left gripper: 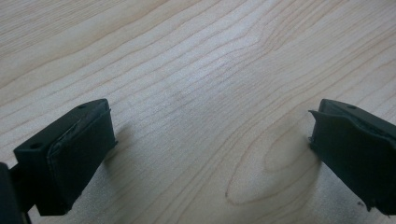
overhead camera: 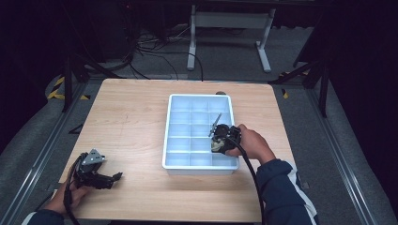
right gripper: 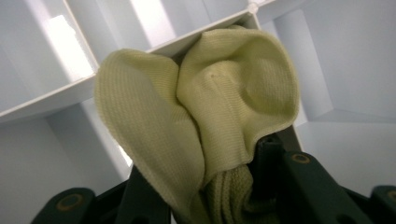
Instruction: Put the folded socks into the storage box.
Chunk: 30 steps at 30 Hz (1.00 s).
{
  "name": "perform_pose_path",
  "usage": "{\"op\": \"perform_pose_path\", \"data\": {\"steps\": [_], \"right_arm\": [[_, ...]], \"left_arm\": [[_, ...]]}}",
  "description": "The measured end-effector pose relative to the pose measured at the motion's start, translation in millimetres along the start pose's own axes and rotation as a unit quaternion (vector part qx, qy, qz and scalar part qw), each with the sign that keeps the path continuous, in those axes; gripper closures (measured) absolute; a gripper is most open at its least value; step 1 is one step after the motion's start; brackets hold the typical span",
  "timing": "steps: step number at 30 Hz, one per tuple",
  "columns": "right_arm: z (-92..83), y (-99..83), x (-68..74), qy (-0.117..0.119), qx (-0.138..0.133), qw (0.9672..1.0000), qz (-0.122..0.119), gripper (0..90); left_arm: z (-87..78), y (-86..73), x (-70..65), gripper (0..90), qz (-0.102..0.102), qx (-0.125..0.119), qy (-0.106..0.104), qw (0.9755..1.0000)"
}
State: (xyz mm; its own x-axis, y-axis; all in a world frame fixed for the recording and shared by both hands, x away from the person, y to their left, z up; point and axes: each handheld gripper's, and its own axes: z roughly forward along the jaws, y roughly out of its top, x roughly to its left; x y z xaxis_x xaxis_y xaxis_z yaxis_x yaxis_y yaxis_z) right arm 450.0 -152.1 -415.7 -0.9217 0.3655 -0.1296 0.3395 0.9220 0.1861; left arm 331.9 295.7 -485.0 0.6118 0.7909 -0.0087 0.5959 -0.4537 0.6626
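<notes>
Sock (right gripper: 205,116), pale yellow, ribbed, bunched.

A light wooden table (overhead camera: 131,122) sits on grey carpet (overhead camera: 300,112) in a dark room, black cables (overhead camera: 155,51) trailing behind it by a white frame (overhead camera: 230,21), striped tape (overhead camera: 58,89) at left.

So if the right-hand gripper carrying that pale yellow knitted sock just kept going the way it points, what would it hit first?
Probably the white divider wall of the pale blue compartment tray. The right gripper holds the pale yellow knitted sock just above it, so the sock would likely touch first; depth is hard to judge.
</notes>
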Motion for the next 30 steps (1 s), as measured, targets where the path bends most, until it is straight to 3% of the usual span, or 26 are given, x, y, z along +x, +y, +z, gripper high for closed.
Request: {"op": "perform_pose_path", "data": {"steps": [14, 19, 30], "right_arm": [[-4.8, -11.1, 0.9, 0.002, -0.039, 0.9989, 0.026, 58.0], [-9.5, -15.1, 0.0, 0.004, -0.061, 0.9977, 0.030, 56.5], [-18.2, -20.9, 1.0, -0.007, -0.081, 0.9960, 0.036, 52.3]], "left_arm": [[0.0, -0.1, 0.0, 0.0, 0.000, -0.001, 0.000, 1.0000], [0.0, -0.2, -0.4, 0.1, -0.002, -0.001, 0.001, 1.0000], [0.0, -0.2, -0.3, 0.1, -0.002, -0.001, 0.001, 1.0000]]}}
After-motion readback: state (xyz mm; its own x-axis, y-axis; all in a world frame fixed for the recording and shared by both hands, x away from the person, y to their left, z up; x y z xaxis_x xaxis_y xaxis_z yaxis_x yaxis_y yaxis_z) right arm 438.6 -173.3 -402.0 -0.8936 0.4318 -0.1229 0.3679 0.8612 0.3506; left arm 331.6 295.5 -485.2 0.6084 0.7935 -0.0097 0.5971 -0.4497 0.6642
